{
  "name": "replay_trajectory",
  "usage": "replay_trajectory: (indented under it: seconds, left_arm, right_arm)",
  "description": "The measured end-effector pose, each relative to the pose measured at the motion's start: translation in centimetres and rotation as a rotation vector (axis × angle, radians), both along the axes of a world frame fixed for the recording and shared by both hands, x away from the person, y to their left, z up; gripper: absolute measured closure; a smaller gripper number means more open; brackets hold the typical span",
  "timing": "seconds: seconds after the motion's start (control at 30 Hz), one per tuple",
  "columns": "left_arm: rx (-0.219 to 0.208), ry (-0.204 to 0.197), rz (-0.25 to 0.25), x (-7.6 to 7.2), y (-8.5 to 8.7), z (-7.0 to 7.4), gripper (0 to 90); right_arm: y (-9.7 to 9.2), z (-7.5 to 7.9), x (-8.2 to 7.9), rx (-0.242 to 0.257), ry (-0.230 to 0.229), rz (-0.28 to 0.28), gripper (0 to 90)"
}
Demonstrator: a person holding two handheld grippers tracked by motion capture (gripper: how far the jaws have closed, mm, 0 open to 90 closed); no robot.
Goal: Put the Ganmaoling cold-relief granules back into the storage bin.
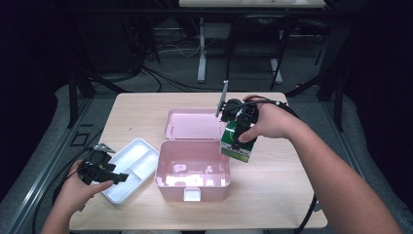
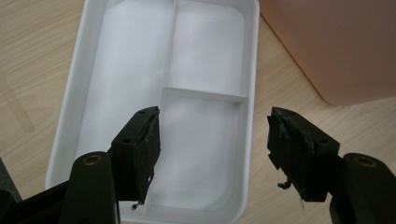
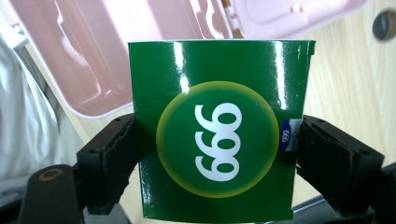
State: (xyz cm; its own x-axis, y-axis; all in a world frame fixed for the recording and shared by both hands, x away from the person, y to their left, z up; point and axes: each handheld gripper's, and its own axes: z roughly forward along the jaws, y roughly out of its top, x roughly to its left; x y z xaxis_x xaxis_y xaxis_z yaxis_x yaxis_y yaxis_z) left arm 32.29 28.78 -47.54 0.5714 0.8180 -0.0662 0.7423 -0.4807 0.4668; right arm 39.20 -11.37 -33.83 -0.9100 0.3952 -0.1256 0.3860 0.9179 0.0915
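Table [image 1: 272, 190], high view: we list a pink box [image 1: 193, 171] at centre, lid back; white tray [image 1: 127, 168] to its left; right gripper [image 1: 238, 130] holding a green carton [image 1: 237, 146] above the box's right rim. Left gripper view: jaws apart, empty, over the tray [image 2: 70, 93]. Right gripper view: jaws clamp the carton's [image 3: 219, 126] sides.

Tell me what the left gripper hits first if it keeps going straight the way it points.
Most likely the white divided tray: the left gripper hangs open over its near end, jaws aimed down into it. How far above it sits is unclear.
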Motion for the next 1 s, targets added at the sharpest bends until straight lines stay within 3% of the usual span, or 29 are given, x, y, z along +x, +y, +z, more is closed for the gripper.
replay_trajectory:
  seconds: [0.33, 0.47, 1.0]
  left_arm:
    - [-0.002, 0.003, 0.002, 0.0, 0.0, -0.1, 34.8]
    - [-0.003, 0.002, 0.002, 0.0, 0.0, 0.0, 34.9]
    - [-0.007, 0.0, 0.004, 0.0, 0.1, 0.0, 34.9]
  right_arm:
    - [1.0, -0.1, -1.0, 0.023, 0.018, 0.216, 16.4]
    - [1.5, -0.1, -1.2, 0.019, 0.029, 0.273, 16.4]
    - [4.4, -0.3, -1.4, 0.012, 0.024, 0.343, 16.4]
